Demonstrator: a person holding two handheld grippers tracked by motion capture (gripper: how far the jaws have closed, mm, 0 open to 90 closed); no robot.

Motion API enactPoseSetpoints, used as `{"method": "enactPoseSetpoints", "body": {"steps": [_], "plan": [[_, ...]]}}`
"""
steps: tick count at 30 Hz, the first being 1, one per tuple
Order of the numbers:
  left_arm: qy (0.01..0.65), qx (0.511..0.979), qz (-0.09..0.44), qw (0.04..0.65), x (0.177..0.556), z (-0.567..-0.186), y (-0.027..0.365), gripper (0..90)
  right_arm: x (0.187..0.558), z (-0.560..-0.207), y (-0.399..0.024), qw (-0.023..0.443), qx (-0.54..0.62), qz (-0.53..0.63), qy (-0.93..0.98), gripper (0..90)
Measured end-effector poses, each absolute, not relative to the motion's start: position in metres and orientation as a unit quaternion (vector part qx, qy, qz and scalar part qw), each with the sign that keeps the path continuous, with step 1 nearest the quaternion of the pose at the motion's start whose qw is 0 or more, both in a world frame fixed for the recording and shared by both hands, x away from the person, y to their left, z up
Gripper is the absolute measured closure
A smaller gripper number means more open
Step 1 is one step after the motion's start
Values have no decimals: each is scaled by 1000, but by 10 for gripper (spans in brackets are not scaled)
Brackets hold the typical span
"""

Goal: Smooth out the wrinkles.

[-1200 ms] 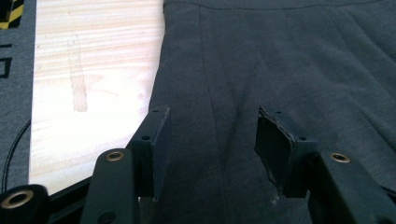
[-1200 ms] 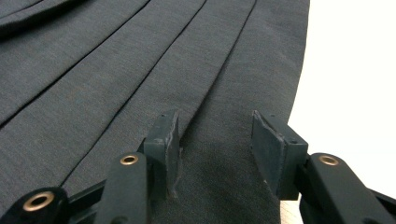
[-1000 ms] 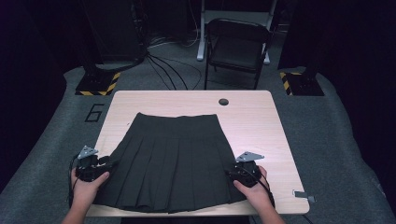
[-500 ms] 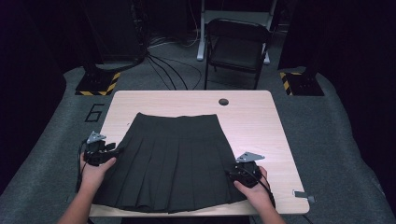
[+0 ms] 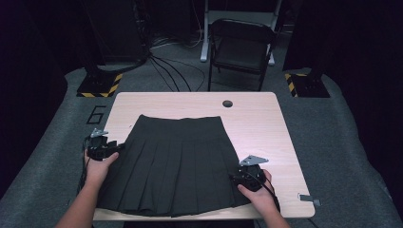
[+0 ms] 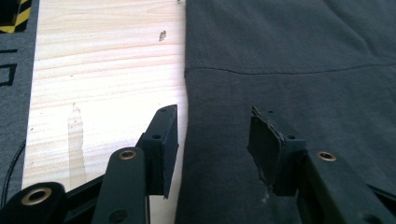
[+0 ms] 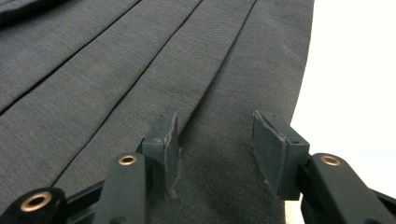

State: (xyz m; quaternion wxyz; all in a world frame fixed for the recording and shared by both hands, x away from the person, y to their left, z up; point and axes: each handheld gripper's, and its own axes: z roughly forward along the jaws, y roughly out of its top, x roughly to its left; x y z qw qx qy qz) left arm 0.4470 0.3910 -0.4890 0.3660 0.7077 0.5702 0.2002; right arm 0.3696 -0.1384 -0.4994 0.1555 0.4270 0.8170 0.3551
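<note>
A black pleated skirt [image 5: 176,161] lies flat on the wooden table [image 5: 256,123], waistband at the far side. My left gripper [image 5: 117,147] is at the skirt's left edge, about halfway up. In the left gripper view the gripper [image 6: 212,116] is open and straddles that edge, one jaw over bare wood [image 6: 102,79], the other over skirt fabric [image 6: 289,56]. Its jaws have just been closing a little, and the pads do not press on the cloth. My right gripper [image 5: 234,177] is open at the hem's right corner. In the right gripper view the gripper [image 7: 215,119] hovers over the pleats [image 7: 116,70].
A round cable hole [image 5: 227,103] sits near the table's far edge. A small metal piece [image 5: 309,198] lies at the front right corner. Behind the table stand a folding chair [image 5: 242,47], floor cables [image 5: 176,71] and striped stand bases [image 5: 100,85].
My left hand has slid away from the person along the skirt's left edge, toward the waistband. The right hand and the skirt have stayed put.
</note>
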Motion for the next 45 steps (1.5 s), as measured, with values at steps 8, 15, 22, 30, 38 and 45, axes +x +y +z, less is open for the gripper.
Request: {"method": "enactPoseSetpoints", "body": {"steps": [8,15,22,30,38,45], "plan": [[566,716,194,360,455,-500,391,515,370,-501,-139,157,426,353,818,500],[562,728,186,345,460,-508,385,500,370,-501,-139,156,424,353,819,498],[566,734,181,330,462,-515,383,500,370,-501,-139,156,424,354,819,497],[565,732,176,339,463,-515,381,559,370,-501,-139,155,424,354,819,496],[568,723,173,353,462,-513,383,593,371,-501,-139,156,423,353,820,495],[566,723,181,353,459,-511,381,736,371,-502,-139,158,423,354,819,493]]}}
